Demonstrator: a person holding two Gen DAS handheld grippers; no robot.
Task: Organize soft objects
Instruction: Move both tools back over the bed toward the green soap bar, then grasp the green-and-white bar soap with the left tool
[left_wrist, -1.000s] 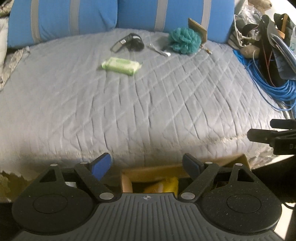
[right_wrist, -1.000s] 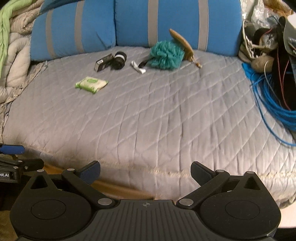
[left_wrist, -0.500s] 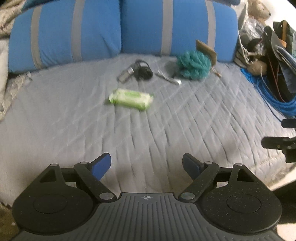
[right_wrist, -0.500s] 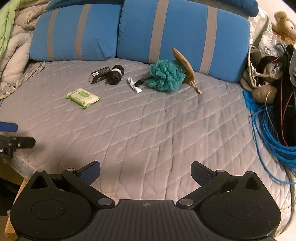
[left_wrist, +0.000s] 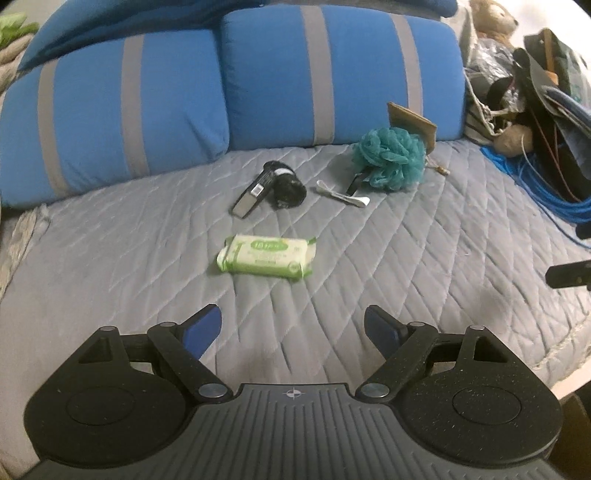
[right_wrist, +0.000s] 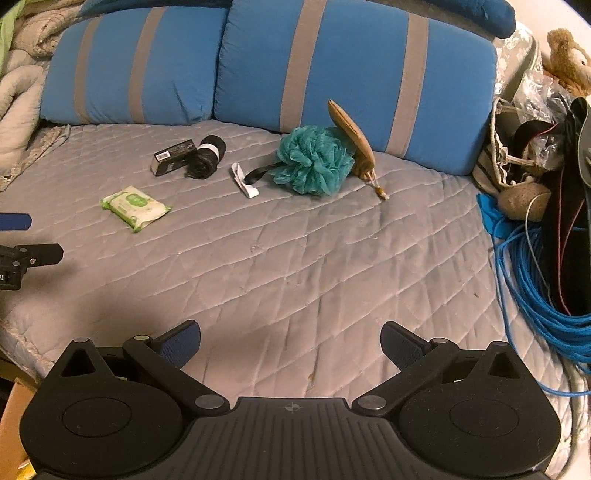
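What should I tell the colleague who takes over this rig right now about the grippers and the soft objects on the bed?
Left gripper: open, holds nothing, pointed at the green wet-wipes pack.
Right gripper: open, holds nothing, over bare quilt.
On the quilt: wipes pack nearest; behind it a black box touching a black roll; a small white item; a teal bath pouf in front of the blue pillows, with a brown wooden item leaning behind it.
Done: nothing visibly gathered.
Left: pick up all of these, probably the wipes pack first.
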